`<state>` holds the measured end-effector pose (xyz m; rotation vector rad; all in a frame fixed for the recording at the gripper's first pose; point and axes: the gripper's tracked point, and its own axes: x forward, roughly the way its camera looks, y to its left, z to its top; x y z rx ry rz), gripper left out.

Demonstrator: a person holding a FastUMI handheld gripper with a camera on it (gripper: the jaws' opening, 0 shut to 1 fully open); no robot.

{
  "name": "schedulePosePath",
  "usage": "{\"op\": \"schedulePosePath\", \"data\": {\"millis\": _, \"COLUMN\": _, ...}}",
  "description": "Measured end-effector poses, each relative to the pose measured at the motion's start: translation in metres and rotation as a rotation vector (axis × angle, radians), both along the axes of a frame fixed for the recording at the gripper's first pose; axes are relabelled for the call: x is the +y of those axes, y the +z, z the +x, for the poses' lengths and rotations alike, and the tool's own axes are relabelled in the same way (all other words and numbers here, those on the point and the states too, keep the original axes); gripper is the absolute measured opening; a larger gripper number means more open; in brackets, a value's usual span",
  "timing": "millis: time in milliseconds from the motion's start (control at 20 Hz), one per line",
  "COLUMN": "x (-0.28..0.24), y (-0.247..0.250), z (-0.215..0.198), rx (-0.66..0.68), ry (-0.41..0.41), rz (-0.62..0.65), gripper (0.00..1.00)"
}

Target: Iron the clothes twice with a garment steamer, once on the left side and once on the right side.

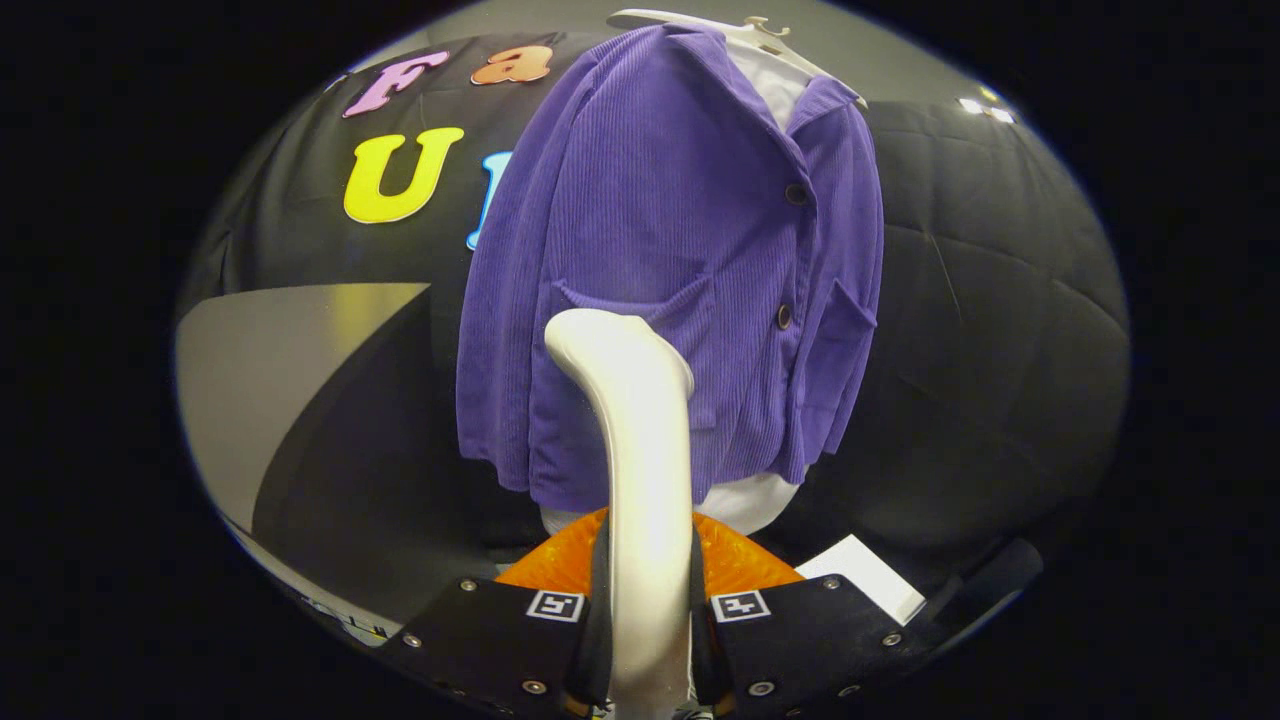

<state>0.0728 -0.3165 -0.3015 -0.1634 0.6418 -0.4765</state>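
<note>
The claw point(648, 600) pinches the white steamer point(640, 450) by its handle — both fingers press its sides, and its head rises just ahead of them toward the purple jacket point(650, 250). The jacket hangs on a white hanger point(740, 35) over a white shirt point(775, 85) — its lower left front sits behind the steamer head, though contact is unclear.

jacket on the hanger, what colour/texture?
Purple ribbed corduroy jacket, clearest in the gripper view.
</note>
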Motion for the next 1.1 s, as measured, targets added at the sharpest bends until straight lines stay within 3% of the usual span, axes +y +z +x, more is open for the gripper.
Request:
{"op": "schedulePosePath", "data": {"millis": 650, "x": 0.000, "y": -0.038, "z": -0.012, "rx": 0.037, "ry": -0.154, "rz": 0.038, "gripper": 0.32}}
{"op": "schedulePosePath", "data": {"millis": 850, "x": -0.003, "y": -0.026, "z": -0.012, "rx": 0.030, "ry": -0.151, "rz": 0.045, "gripper": 0.32}}
{"op": "schedulePosePath", "data": {"millis": 1100, "x": -0.014, "y": 0.011, "z": -0.024, "rx": -0.024, "ry": -0.073, "rz": 0.064, "gripper": 0.32}}
